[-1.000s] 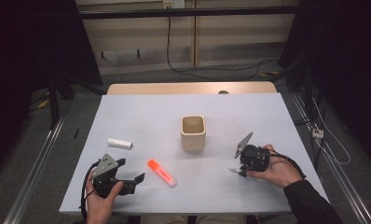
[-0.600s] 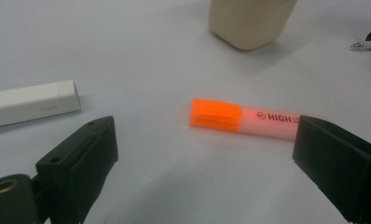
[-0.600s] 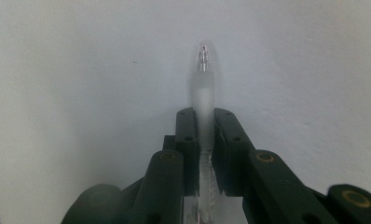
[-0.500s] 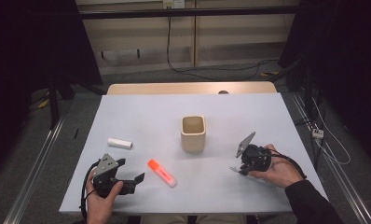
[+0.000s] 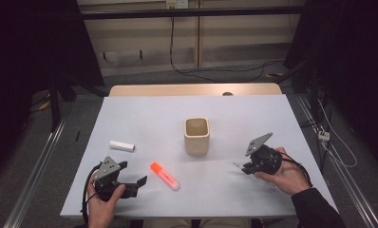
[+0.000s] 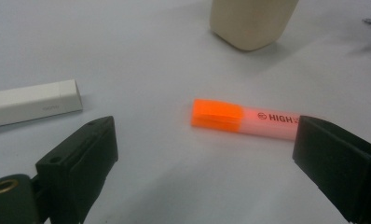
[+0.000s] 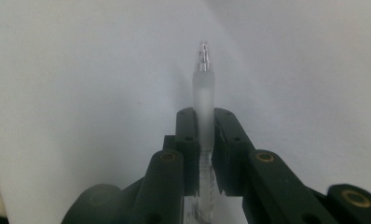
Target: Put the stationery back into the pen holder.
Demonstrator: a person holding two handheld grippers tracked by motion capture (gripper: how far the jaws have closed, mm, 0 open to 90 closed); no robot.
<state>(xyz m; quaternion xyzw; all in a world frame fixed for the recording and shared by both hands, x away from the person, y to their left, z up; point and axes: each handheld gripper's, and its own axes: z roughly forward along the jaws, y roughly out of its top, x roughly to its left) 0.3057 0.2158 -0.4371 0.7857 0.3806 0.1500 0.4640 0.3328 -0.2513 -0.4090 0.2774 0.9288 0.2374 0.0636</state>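
White table [image 5: 144, 118] was lit | clear pen [image 7: 203, 93] was pinched by right gripper [image 7: 205, 121], likely for cup [image 5: 197, 135] at 10 o'clock | left gripper [image 6: 202, 154] was spread, highlighter [image 6: 242, 119] framed for pickup

A lab-like recording bay: a white surface [image 5: 144, 123] stands between dark curtains [image 5: 30, 52] at nine and three o'clock, metal floor rails [image 5: 33, 173] run alongside, and cables [image 5: 206, 76] trail over grey carpet toward twelve o'clock below a wall socket [image 5: 175, 4].
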